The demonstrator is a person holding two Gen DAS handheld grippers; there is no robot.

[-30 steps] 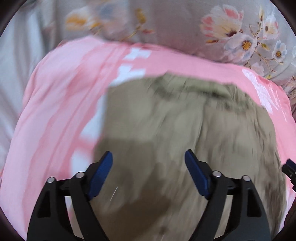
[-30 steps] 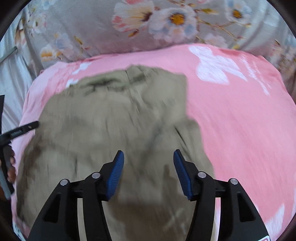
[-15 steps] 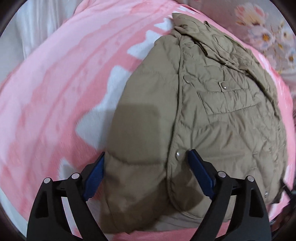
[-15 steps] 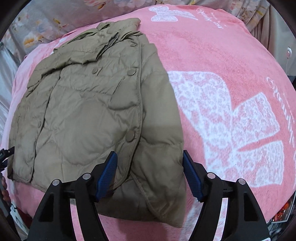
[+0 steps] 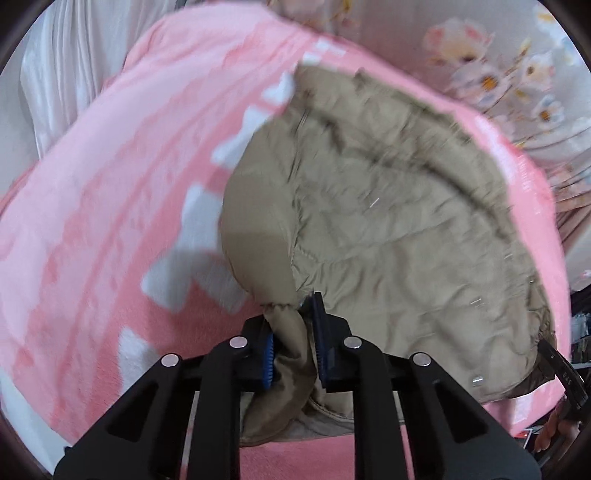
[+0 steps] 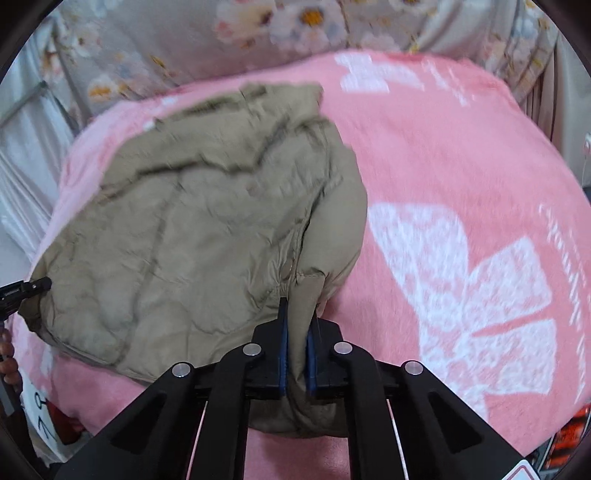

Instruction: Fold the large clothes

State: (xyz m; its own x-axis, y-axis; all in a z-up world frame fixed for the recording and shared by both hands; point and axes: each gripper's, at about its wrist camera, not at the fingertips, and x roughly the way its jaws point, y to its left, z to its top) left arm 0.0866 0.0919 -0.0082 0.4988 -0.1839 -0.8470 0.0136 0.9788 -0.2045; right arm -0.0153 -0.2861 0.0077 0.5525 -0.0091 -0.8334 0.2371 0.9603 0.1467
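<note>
The left gripper is squeezed almost closed on a bunched bit of the tan puffy jacket, right at the jacket's near edge. The rest of the jacket spreads away in front of it and off to its right, lying on the pink blanket (the one with white shapes). The right gripper is pinched tight too, with a fold of the same jacket stuck between its blue pads. From this gripper, the jacket lies ahead and to its left, and bare blanket stretches out on its right. Flowery cloth hangs beyond the blanket's far edge.
</note>
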